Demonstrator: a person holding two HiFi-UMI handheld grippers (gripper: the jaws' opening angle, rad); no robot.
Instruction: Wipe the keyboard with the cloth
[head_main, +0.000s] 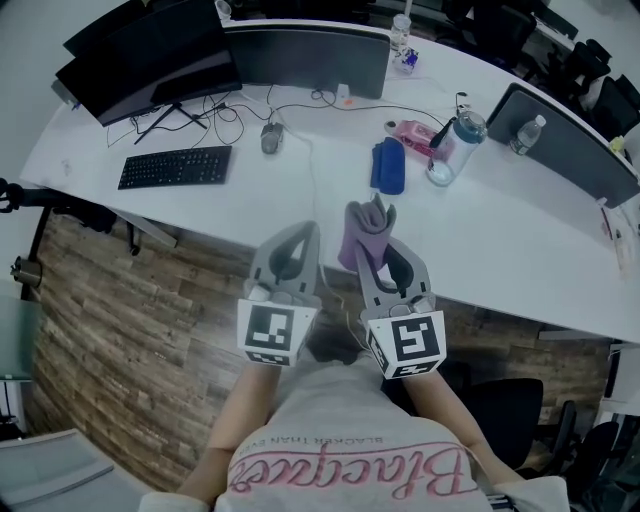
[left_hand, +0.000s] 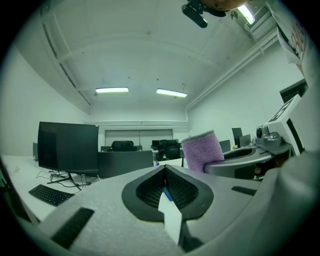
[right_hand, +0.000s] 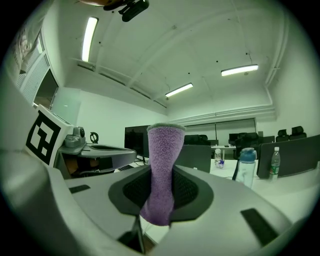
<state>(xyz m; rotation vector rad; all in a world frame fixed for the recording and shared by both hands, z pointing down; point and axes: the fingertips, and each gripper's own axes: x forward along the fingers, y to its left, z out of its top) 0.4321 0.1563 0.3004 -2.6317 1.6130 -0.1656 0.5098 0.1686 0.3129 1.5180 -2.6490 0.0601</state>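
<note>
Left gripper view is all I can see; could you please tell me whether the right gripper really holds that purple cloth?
Observer: Yes. In the right gripper view, the right gripper has its jaws shut on the purple cloth, which stands up between them.
Operator: Thank you. What lies on the desk beyond the cloth?
Observer: In the head view, a blue pouch-like item lies on the white desk just past the cloth.
Operator: And further right?
Observer: A clear bottle with a blue lid stands beside a pink item.

cloth (head_main: 360, 236) lower end hidden, keyboard (left_hand: 49, 194) partly hidden
</note>
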